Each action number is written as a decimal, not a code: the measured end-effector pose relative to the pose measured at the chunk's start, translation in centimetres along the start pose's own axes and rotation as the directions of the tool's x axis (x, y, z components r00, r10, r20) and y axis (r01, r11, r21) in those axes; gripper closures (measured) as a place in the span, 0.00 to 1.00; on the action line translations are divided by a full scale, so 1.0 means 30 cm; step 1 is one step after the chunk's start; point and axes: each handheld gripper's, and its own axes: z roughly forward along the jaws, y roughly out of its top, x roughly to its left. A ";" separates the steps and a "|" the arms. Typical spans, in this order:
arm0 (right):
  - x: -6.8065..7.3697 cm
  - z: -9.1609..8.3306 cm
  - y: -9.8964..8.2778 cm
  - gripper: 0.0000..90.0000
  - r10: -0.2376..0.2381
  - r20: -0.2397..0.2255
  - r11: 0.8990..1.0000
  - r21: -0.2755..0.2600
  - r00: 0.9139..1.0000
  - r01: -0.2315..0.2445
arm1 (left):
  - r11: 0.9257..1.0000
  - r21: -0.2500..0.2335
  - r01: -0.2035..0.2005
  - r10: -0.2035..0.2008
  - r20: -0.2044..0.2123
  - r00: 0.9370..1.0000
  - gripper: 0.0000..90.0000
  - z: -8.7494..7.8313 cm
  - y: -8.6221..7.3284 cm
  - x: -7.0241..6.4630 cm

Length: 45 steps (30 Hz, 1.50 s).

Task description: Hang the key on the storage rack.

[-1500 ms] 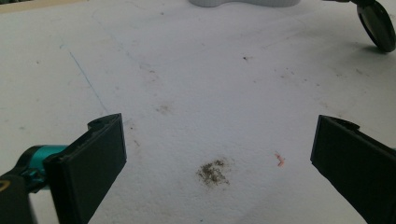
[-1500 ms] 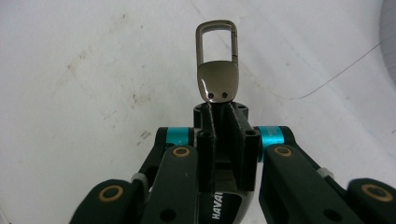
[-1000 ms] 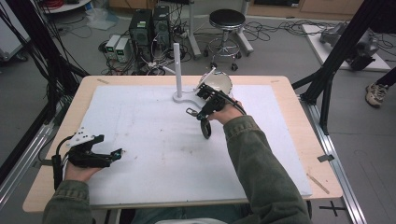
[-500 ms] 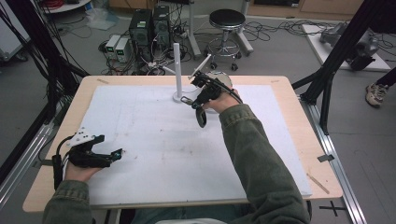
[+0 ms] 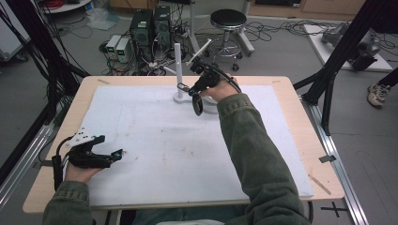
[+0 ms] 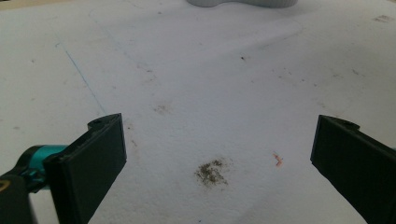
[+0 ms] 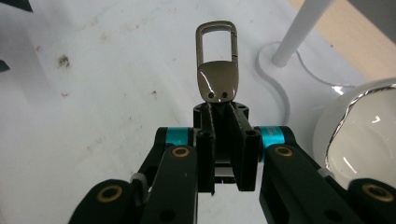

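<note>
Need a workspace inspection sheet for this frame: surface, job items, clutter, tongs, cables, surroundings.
Surface: stained white mat on a wooden table.
Job's things: grey metal snap-hook clip; white post stand with round base; white bowl beside it.
Clutter: nothing seen.
Grippers: left tongs open above the mat, holding nothing; right tongs shut on the clip near the stand.
Cables: black cable looping under the right tongs.
Surroundings: black round stool, computer boxes, floor wiring.

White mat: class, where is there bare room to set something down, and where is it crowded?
Free: the white mat's middle, between the left gripper and the sleeve. Crowded: the far edge, around the post stand and right gripper.
</note>
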 end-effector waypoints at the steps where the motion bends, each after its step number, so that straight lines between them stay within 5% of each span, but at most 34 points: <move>1: 0.000 -0.007 0.011 0.91 -0.007 0.004 1.000 -0.002 1.000 0.007 | 1.000 -0.001 0.001 -0.001 0.001 1.000 0.04 0.000 -0.001 0.000; 21: -0.001 -0.076 0.205 0.91 -0.036 0.124 0.999 0.007 0.992 0.036 | 1.000 -0.020 0.005 -0.005 0.022 1.000 0.04 0.008 0.002 0.006; 25: -0.007 -0.068 0.237 0.91 -0.048 0.178 0.999 0.027 0.983 0.044 | 1.000 -0.022 0.006 -0.006 0.023 1.000 0.04 0.010 0.002 0.009; 35: -0.029 -0.014 0.241 0.90 -0.050 0.266 0.995 0.093 0.963 0.026 | 0.999 -0.032 0.012 -0.011 0.021 1.000 0.04 0.012 0.003 0.013; 45: -0.037 0.006 0.225 0.84 -0.017 0.257 0.996 0.092 0.966 -0.007 | 0.998 -0.057 0.017 -0.016 0.011 1.000 0.04 0.007 0.010 0.015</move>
